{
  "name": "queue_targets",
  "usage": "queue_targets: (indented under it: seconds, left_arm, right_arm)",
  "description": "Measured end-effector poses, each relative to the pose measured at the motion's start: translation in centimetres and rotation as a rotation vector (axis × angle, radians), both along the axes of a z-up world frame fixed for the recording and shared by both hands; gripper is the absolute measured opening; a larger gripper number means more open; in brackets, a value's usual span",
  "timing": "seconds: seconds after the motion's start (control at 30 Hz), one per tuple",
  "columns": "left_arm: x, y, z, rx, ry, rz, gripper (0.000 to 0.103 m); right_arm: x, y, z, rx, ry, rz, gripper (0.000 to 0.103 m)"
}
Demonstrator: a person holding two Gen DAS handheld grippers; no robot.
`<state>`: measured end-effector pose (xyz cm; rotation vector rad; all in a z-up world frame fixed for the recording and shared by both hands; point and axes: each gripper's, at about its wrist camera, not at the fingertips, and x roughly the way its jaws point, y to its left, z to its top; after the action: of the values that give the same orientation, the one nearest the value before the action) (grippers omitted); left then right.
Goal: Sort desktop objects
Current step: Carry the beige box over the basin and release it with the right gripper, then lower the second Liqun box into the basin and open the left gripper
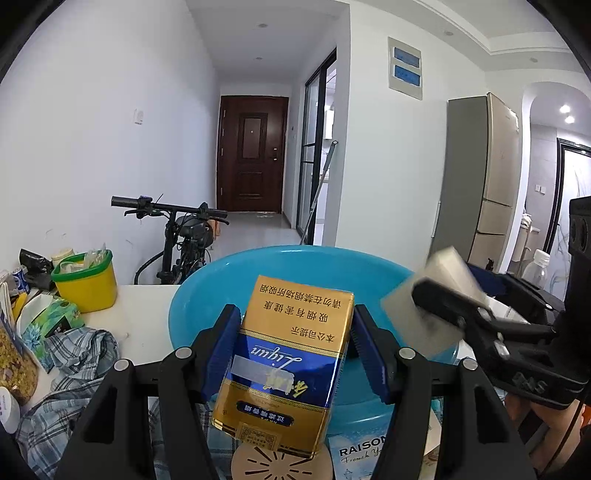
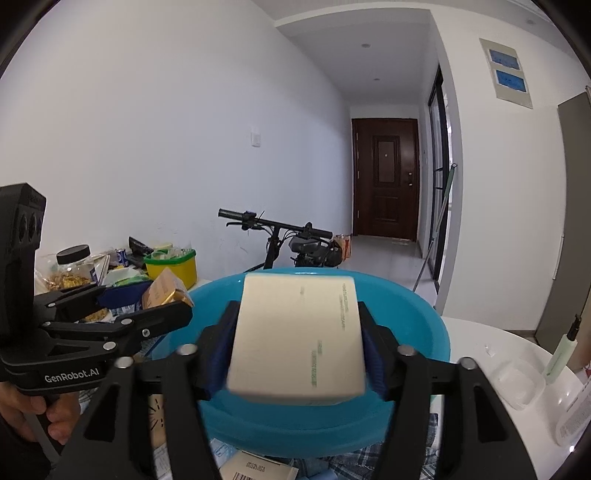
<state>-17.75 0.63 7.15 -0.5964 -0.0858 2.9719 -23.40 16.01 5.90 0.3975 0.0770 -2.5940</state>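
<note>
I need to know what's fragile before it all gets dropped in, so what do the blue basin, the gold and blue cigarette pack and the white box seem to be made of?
Blue basin: likely plastic, with a smooth, uniform, glossy wall.
Gold and blue cigarette pack: printed card, apparently film-wrapped, judging by its shiny glare and sharp folded edges.
White box: probably matte cardboard with faint print, though it is blurred, so this is uncertain.

White walls (image 1: pixel 92 122) all round, and a hallway runs to a dark brown door (image 1: pixel 252 153) at frame centre. Recessed ceiling lights (image 1: pixel 262 26) glow up top. A black bicycle (image 1: pixel 181 229) leans at the left wall, pale floor (image 1: pixel 255 225) beyond it, a tall fridge (image 1: pixel 476 177) at right, a glass sliding door (image 1: pixel 314 155) beside the hall
</note>
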Motion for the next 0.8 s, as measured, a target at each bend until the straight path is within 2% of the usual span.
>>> queue_targets:
  seconds: [0.27,0.8]
  left_arm:
    - [-0.1,-0.1,-0.1,0.006,0.002,0.000,0.064]
    - [-0.1,-0.4,0.6,0.024,0.015,-0.004,0.064]
  right_arm:
    - [0.0,1.0,0.1,-0.069,-0.014,-0.018,0.103]
    - [0.2,1.4,0.0,-0.081,-0.029,-0.012,0.103]
